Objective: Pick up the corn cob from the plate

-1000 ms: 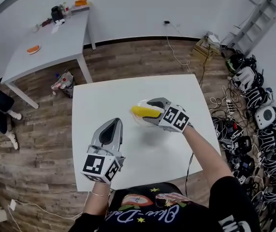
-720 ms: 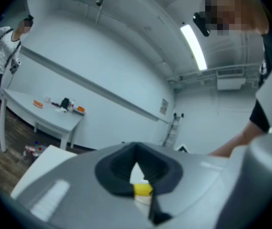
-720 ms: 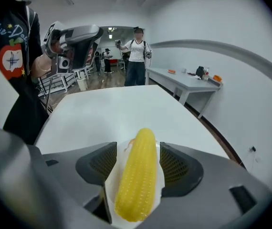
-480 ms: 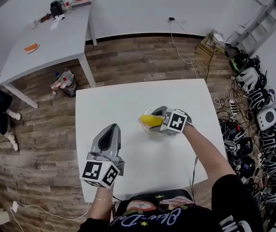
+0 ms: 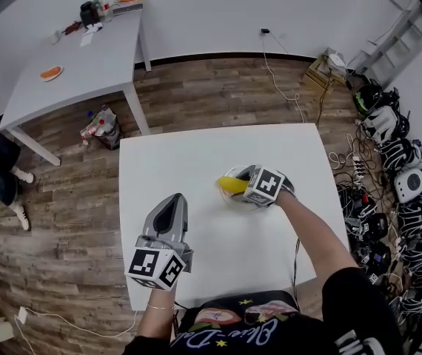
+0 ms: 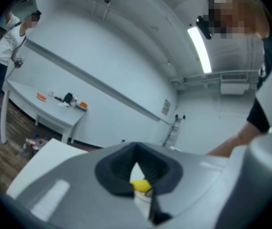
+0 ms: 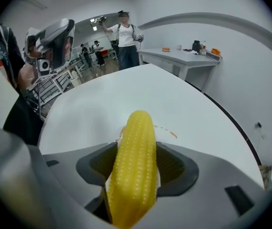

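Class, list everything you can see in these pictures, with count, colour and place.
near table: one, white, centre
plate: one, white, on the near table
corn cob: one, yellow, on the plate
far table: one, pale grey, upper left, small items on top
ladder: one, grey, upper right corner
helmet-like gear: several, black and white, floor at right
left tool: one, grey, shut, empty, over the near table's left
right tool: one, grey, open around the cob

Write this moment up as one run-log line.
right gripper: jaws open astride corn cob | corn cob: on plate, not lifted | left gripper: jaws shut, empty, over table
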### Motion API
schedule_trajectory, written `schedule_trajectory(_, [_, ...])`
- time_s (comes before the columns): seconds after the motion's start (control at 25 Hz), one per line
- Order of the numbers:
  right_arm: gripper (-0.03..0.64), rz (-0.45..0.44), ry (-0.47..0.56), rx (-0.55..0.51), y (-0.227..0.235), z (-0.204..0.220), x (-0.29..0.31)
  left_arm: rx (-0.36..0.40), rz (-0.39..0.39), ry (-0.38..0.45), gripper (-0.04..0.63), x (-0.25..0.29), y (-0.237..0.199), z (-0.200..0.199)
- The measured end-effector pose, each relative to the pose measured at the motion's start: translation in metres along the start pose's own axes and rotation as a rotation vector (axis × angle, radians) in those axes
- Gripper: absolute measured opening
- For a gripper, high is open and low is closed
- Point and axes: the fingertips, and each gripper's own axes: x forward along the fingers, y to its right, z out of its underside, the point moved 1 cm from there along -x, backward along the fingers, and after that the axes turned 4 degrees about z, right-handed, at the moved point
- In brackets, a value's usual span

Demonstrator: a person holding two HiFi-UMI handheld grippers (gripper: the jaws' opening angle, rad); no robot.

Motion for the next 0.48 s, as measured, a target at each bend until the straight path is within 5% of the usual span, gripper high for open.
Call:
schedule_trajectory(0.2, [0.261, 0.143, 0.101, 0.075, 0.009, 0.001, -0.019, 0.005, -0.018, 0.004, -0.012, -0.01, -0.001, -0.003])
schedule_trajectory(0.48, [0.261, 0.349, 0.632, 0.384, 0.001, -0.006, -0.119, 0.05, -0.054, 0.002, -0.012, -0.024, 0.021, -0.001])
